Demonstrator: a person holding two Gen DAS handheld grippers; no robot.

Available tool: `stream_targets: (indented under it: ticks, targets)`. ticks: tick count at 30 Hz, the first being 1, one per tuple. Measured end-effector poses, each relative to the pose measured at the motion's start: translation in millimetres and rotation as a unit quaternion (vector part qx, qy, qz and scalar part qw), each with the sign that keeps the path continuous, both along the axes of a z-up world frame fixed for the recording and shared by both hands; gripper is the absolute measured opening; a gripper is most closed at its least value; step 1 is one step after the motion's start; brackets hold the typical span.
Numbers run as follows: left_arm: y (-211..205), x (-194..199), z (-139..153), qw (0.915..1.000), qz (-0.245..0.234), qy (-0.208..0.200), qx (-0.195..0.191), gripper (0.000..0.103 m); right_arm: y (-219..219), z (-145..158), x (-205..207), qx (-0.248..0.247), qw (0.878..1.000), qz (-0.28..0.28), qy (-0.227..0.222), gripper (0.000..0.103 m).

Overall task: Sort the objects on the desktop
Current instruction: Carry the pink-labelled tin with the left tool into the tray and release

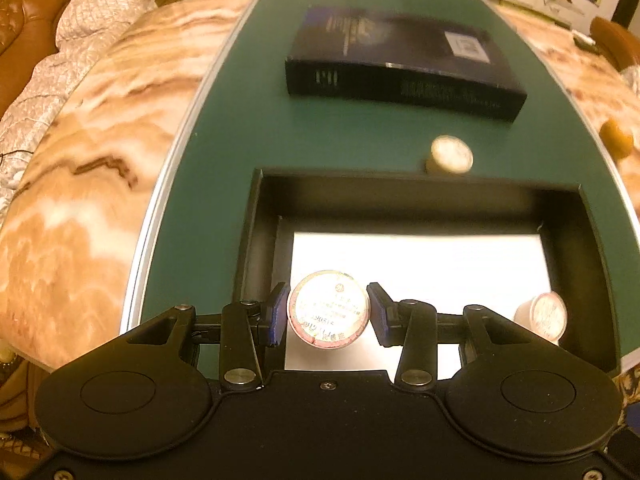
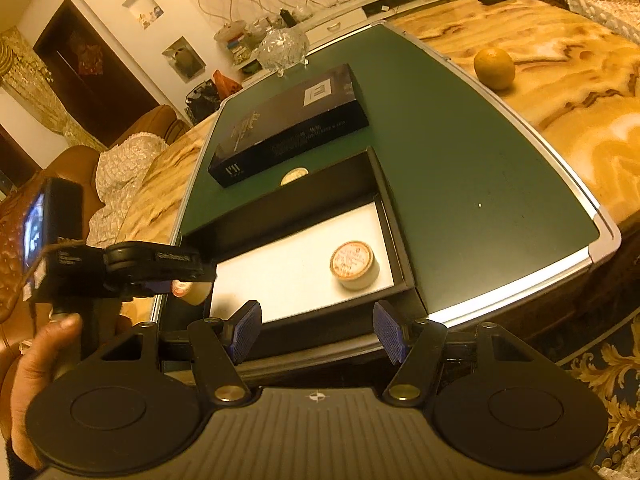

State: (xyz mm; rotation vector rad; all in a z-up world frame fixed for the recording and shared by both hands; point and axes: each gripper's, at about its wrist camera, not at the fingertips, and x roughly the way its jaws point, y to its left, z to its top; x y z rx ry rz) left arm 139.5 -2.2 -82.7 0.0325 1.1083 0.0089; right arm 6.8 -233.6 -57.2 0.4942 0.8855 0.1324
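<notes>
Fingers of the left gripper (image 1: pixel 328 314) pinch a small round labelled tub (image 1: pixel 328 309) over the black box's (image 1: pixel 256 216) near edge; a loose pinch could drop it outside. Right gripper (image 2: pixel 316 330) fingers are spread, holding nothing.

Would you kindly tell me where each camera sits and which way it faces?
Left wrist: on the left gripper, looking down into the box, fingers around a small jar.
Right wrist: on the right gripper, at the table's near edge, facing across the box; open fingers and a hand show.
Shared: box, book, jars.
</notes>
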Motion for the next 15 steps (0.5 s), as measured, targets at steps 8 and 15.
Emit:
stream_targets:
  ticks: [8,15]
  targets:
    - [-8,-3,-23,0.9997,-0.005,0.018,0.016,0.041,-3,-3,-5,-0.002,1.0,-0.002,0.006,0.065]
    - [-10,-4,-36,0.9994,-0.001,0.025,0.026,0.041,1,-8,-2,-0.004,1.0,0.001,0.012,0.065]
